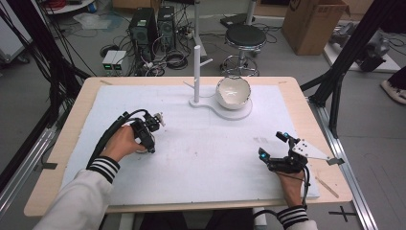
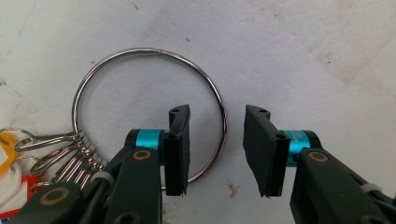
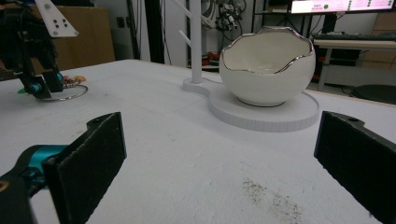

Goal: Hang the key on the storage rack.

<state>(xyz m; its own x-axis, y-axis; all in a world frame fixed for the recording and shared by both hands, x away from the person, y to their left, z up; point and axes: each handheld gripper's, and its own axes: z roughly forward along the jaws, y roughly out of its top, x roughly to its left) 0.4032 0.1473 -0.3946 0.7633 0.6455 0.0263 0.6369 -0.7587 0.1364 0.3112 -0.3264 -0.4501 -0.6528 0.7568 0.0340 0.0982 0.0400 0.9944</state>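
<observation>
A large steel key ring (image 2: 149, 114) with small clips lies flat on the table.

Bench (image 1: 201, 158) centre: bare white mat, open passage between both hands. Far centre obstructed: white post (image 1: 197, 72) upright on flat base (image 1: 239, 114), egg-shaped bowl (image 1: 233, 92) on same base just right of post. Key ring (image 2: 149, 114) flat on mat at left hand-held gripper (image 2: 217, 154), right arc between parted jaws.

Monitor (image 3: 343, 5) text: we see a bright strip, too blurred to read
Key tags (image 2: 11, 182): we make out no lettering
Cardboard box (image 1: 311, 21): no print readable
</observation>
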